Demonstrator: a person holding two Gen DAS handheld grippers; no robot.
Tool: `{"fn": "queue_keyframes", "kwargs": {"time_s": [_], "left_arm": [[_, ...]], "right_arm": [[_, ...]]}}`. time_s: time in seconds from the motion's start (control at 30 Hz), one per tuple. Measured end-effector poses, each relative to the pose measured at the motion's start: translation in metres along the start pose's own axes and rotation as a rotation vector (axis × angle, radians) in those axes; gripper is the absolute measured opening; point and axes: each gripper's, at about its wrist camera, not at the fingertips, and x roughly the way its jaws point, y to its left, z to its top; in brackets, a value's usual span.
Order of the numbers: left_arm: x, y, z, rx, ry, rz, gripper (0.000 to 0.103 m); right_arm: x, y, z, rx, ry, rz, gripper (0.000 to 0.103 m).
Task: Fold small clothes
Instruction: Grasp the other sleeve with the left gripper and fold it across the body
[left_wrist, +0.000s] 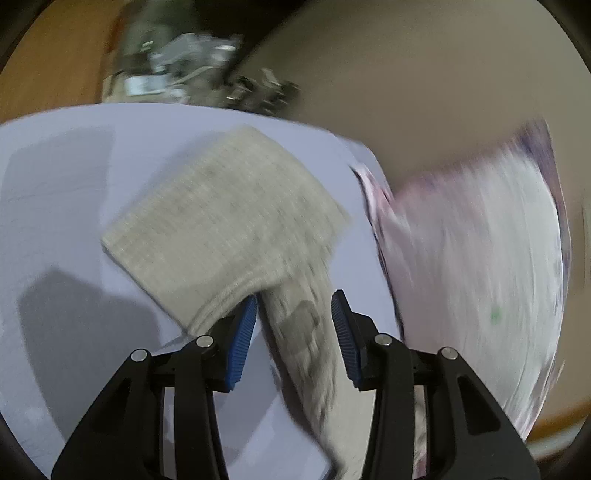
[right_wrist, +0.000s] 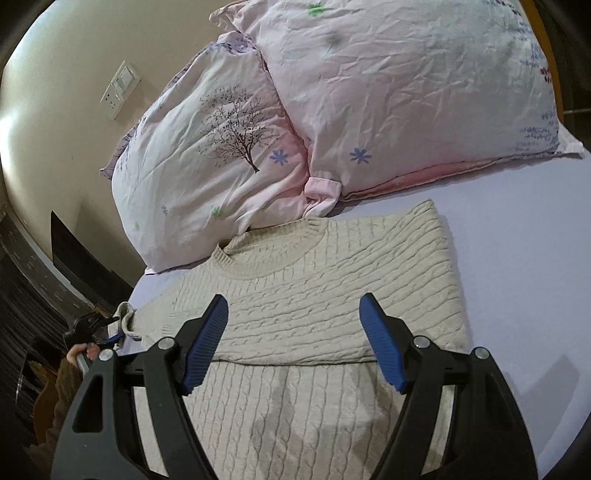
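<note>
A cream cable-knit sweater (right_wrist: 314, 295) lies flat on the lilac bed sheet (right_wrist: 517, 277), its collar toward the pillows and one side folded in. In the blurred left wrist view the sweater (left_wrist: 229, 214) lies ahead and its sleeve (left_wrist: 306, 332) runs down between the fingers. My left gripper (left_wrist: 294, 314) is open around the sleeve, not closed on it. It also shows in the right wrist view (right_wrist: 110, 334) at the sweater's left sleeve cuff. My right gripper (right_wrist: 293, 317) is open and empty, hovering above the sweater's middle.
Two pink floral pillows (right_wrist: 332, 110) lie just beyond the sweater's collar; one shows in the left wrist view (left_wrist: 480, 240). A beige wall with a switch plate (right_wrist: 121, 89) stands to the left. Cluttered objects (left_wrist: 177, 70) sit beyond the bed's far edge.
</note>
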Motion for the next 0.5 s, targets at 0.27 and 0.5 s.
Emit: {"fn": "queue_keyframes", "kwargs": {"time_s": [0.27,0.5], "left_arm": [[-0.018,0.022,0.023,-0.073,-0.179,0.071,0.0],[-0.056,-0.034,0.032,0.178,-0.31,0.022,0.0]], "right_arm": [[0.009,-0.001,-0.005,0.007,0.026,0.015,0.075],[0.01,0.009,-0.011,-0.027,0.034,0.049,0.076]]}}
